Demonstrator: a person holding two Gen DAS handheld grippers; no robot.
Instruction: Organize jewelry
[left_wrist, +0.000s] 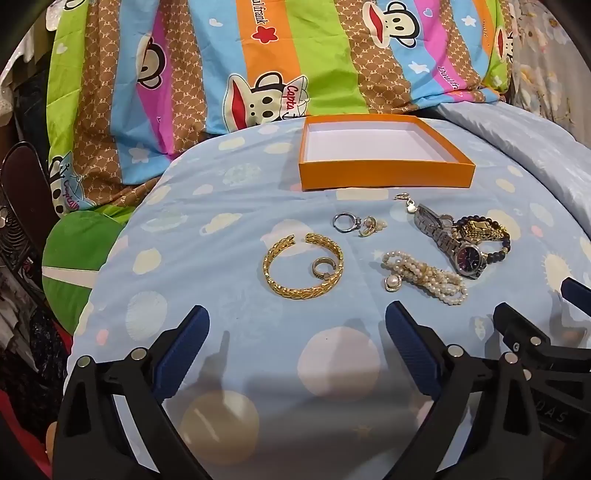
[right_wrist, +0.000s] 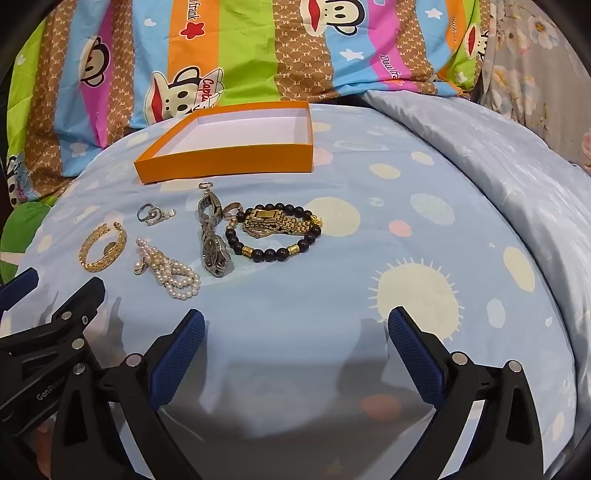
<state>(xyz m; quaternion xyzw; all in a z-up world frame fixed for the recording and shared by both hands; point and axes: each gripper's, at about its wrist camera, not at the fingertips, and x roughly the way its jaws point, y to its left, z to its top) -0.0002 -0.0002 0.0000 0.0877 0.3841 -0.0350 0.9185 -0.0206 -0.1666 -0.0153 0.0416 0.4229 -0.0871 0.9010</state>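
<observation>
start of task, nothing boxed. left gripper (left_wrist: 297, 325) and right gripper (right_wrist: 295, 326) both released, empty. jewelry, e.g. gold bangle (left_wrist: 303, 266), lies on bed just before orange box (left_wrist: 384, 173). next: pick one piece.

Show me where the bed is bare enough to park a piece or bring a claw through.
Bare sheet lies right of the bead bracelet, toward the quilt, and left of the gold bangle. The orange box is empty. It is crowded from the rings to the watches and pearls.
</observation>
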